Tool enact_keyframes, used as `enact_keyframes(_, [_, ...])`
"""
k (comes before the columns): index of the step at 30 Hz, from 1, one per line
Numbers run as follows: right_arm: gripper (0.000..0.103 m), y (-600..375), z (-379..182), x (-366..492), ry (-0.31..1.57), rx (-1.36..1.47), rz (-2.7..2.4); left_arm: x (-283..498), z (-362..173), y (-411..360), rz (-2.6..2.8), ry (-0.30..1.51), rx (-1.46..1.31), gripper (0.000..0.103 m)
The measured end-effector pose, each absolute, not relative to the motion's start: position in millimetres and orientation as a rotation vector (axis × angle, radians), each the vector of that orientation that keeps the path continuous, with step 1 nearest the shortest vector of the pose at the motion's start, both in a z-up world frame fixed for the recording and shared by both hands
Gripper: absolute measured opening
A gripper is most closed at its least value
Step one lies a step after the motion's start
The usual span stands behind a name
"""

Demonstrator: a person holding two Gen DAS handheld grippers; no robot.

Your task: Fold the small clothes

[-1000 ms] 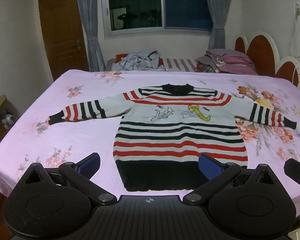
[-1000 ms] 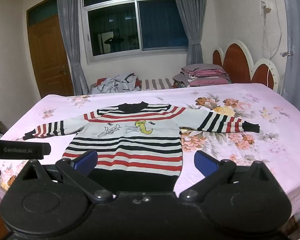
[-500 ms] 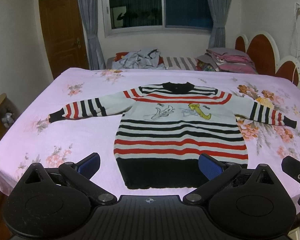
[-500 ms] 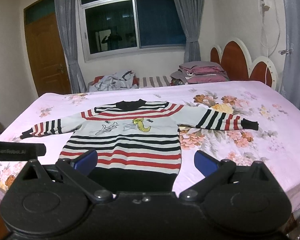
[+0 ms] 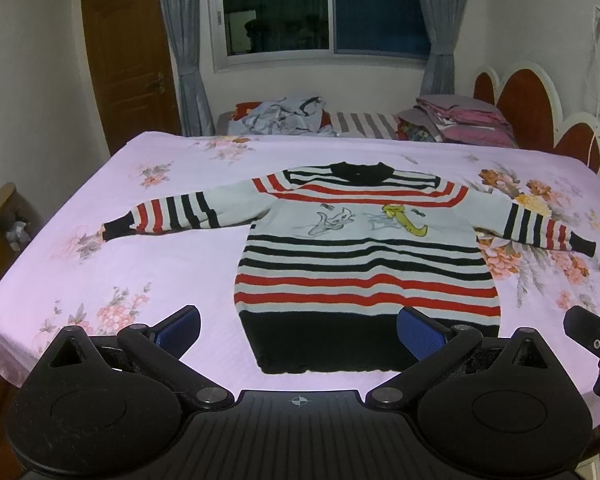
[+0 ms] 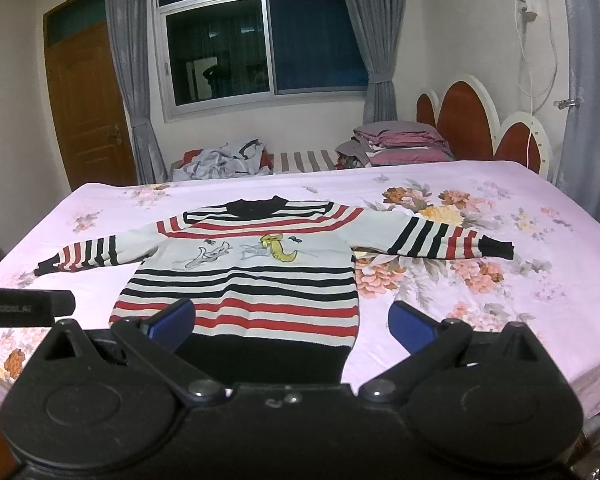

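Note:
A small sweater [image 5: 356,256] with red, black and white stripes and a cartoon print lies flat on the pink floral bedsheet [image 5: 148,264], both sleeves spread out and the black hem nearest me. It also shows in the right wrist view [image 6: 252,276]. My left gripper [image 5: 298,330] is open and empty, held above the near edge of the bed at the hem. My right gripper [image 6: 292,326] is open and empty, also above the hem. The right gripper's body [image 5: 592,336] shows at the right edge of the left wrist view.
A second bed behind holds a crumpled pile of clothes [image 5: 284,116] and a stack of folded bedding [image 5: 460,120]. A red scalloped headboard [image 5: 540,112] stands at the right. A wooden door [image 5: 128,60] and a curtained window [image 5: 320,12] are at the back.
Both grippers have drifted slightly, with the view tilting up a little. The sweater has not moved and both grippers stay open.

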State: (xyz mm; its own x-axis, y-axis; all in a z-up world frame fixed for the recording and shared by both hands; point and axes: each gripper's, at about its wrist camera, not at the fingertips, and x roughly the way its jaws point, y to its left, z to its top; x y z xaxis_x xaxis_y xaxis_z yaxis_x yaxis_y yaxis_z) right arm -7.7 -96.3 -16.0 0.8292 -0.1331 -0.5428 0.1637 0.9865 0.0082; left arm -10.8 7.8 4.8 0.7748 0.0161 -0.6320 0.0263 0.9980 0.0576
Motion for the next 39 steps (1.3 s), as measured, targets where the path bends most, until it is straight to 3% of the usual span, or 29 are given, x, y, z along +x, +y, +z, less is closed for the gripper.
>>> enact_keyframes(39, [0.103, -101, -25, 2, 0.58, 0.068, -0.172, 13, -6, 20, 0.01, 0.725, 0.053, 0.103])
